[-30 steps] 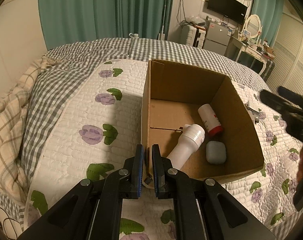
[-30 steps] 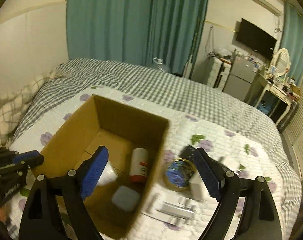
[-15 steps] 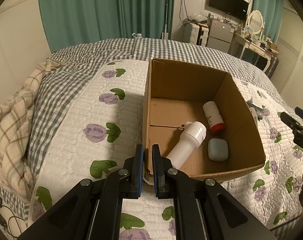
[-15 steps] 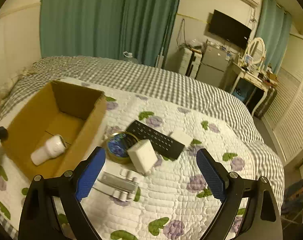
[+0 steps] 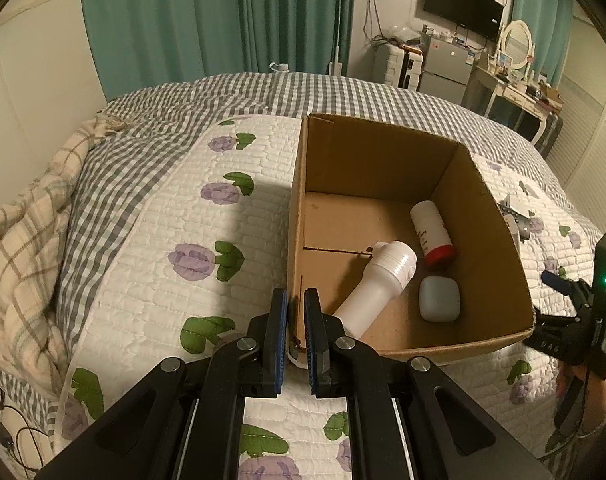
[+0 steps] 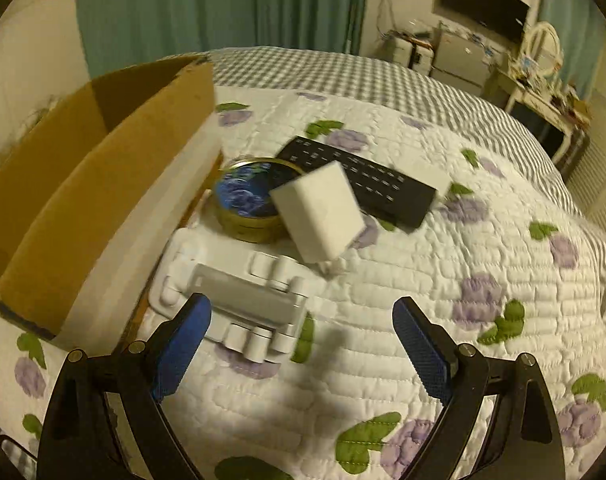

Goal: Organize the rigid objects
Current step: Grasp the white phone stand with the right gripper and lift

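An open cardboard box [image 5: 491,216] lies on the flowered quilt. It holds a white bottle [image 5: 379,284], a white tube with a red cap [image 5: 431,232] and a grey-blue case [image 5: 439,300]. My left gripper [image 5: 294,328] is shut on the box's near left corner wall. My right gripper [image 6: 301,340] is open and empty, low over the quilt right of the box [image 6: 103,184]. Just beyond its left finger lies a white and grey holder with small cylinders [image 6: 243,300]. Farther off are a white block with prongs [image 6: 319,212], a round tin with a blue lid [image 6: 247,200] and a black remote [image 6: 363,180].
A small white box [image 6: 427,172] rests behind the remote. A plaid blanket [image 5: 19,248] is bunched at the bed's left side. Teal curtains, a fridge, a wall TV and a dressing table stand beyond the bed. Bare quilt [image 6: 443,272] spreads right of the loose items.
My right gripper swung from above the box to the right and dropped toward the loose items, which now loom larger. The left gripper stayed clamped on the box.
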